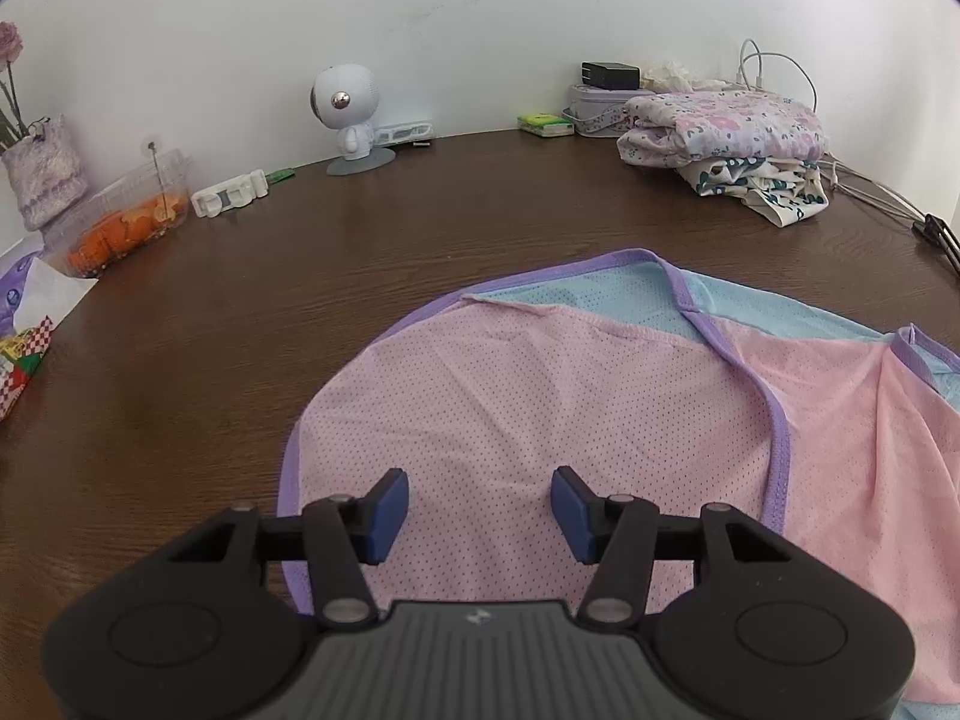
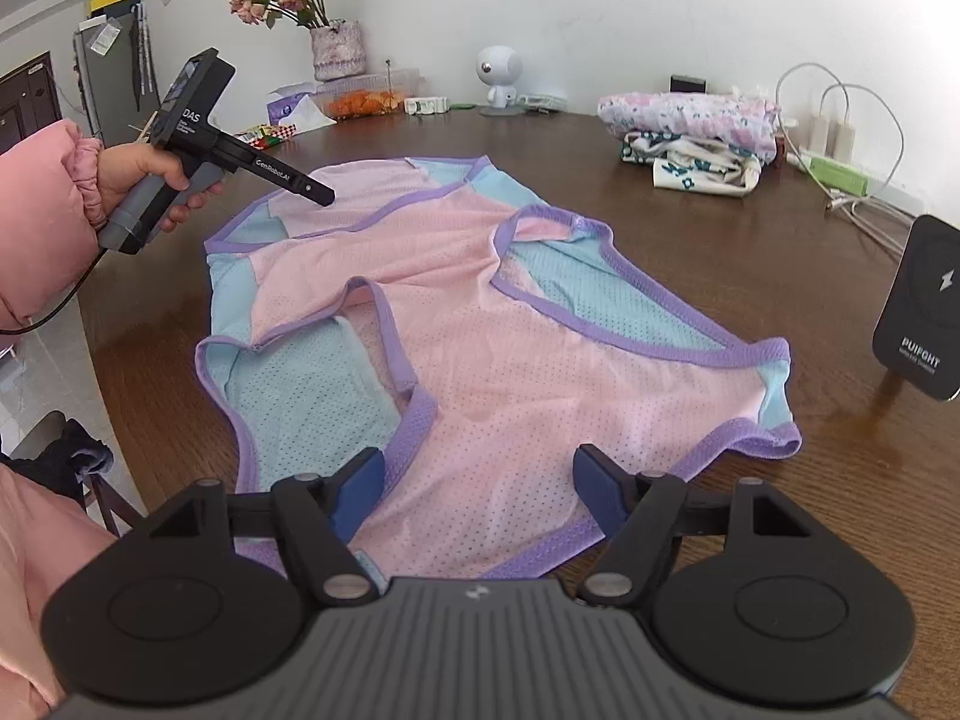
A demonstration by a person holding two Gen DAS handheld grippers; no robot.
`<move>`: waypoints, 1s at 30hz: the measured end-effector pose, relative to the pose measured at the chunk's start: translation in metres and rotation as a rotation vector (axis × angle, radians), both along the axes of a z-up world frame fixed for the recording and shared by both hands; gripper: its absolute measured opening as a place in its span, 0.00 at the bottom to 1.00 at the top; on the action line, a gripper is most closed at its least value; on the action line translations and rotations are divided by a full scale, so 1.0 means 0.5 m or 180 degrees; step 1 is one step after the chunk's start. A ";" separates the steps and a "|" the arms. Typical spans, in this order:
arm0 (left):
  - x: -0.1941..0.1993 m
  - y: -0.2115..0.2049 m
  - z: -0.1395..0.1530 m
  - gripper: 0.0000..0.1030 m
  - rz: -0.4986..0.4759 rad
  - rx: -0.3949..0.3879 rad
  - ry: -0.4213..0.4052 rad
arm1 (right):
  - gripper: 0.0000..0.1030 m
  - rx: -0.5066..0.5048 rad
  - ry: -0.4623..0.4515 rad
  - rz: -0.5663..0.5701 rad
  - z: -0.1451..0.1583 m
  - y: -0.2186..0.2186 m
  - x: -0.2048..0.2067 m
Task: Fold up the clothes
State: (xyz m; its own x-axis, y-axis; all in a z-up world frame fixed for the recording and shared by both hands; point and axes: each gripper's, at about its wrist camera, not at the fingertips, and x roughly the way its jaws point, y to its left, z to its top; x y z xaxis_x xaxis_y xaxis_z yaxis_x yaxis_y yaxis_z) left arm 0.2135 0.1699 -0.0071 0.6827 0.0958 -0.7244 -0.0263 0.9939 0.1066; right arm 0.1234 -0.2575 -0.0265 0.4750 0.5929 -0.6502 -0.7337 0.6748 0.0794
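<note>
A pink mesh garment (image 2: 480, 324) with light blue panels and purple trim lies spread flat on the brown wooden table (image 2: 750, 258). It also shows in the left wrist view (image 1: 510, 396). My left gripper (image 1: 480, 507) is open and empty, hovering over the garment's pink end. In the right wrist view the left gripper (image 2: 321, 195) is held by a hand over the garment's far left corner. My right gripper (image 2: 477, 495) is open and empty, just above the garment's near edge.
A stack of folded floral clothes (image 1: 732, 132) (image 2: 696, 126) sits at the table's far right. A white robot figure (image 1: 348, 114), an orange-filled plastic box (image 1: 120, 222), a vase (image 2: 336, 48), cables (image 2: 840, 120) and a black charger (image 2: 924, 306) ring the table.
</note>
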 end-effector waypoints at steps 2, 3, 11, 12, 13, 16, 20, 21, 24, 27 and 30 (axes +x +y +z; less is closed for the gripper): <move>-0.010 0.009 -0.001 0.52 0.0047 -0.0049 -0.0007 | 0.69 -0.0100 -0.0039 0.0080 0.001 -0.005 -0.005; -0.016 0.013 -0.002 0.52 0.0085 -0.0095 -0.0007 | 0.69 -0.0166 -0.0083 0.0138 0.000 -0.006 -0.007; -0.098 0.010 -0.001 0.52 0.0373 -0.0216 -0.0024 | 0.74 -0.0293 -0.0033 0.0553 0.010 -0.058 0.028; -0.112 0.005 -0.001 0.52 0.0394 -0.0213 -0.0023 | 0.74 -0.0314 -0.0018 0.0582 0.011 -0.066 0.038; -0.125 0.000 -0.001 0.52 0.0414 -0.0213 -0.0027 | 0.74 -0.0339 0.0000 0.0616 0.013 -0.074 0.048; -0.162 -0.018 0.000 0.52 0.0495 -0.0219 -0.0034 | 0.75 -0.0413 0.0047 0.0691 0.019 -0.089 0.072; -0.205 -0.040 0.001 0.52 0.0577 -0.0221 -0.0051 | 0.76 -0.0451 0.0079 0.0783 0.022 -0.104 0.085; -0.211 -0.042 0.001 0.52 0.0584 -0.0225 -0.0048 | 0.76 -0.0455 0.0084 0.0803 0.022 -0.107 0.086; -0.229 -0.048 0.004 0.53 0.0579 -0.0256 -0.0012 | 0.77 -0.0453 0.0087 0.0838 0.022 -0.115 0.084; -0.243 -0.045 0.015 0.55 0.0535 -0.0382 -0.0091 | 0.78 -0.0382 0.0104 0.0782 0.024 -0.119 0.084; -0.255 -0.039 0.032 0.58 0.0465 -0.0571 -0.0256 | 0.79 -0.0008 0.0078 0.0540 0.044 -0.135 0.080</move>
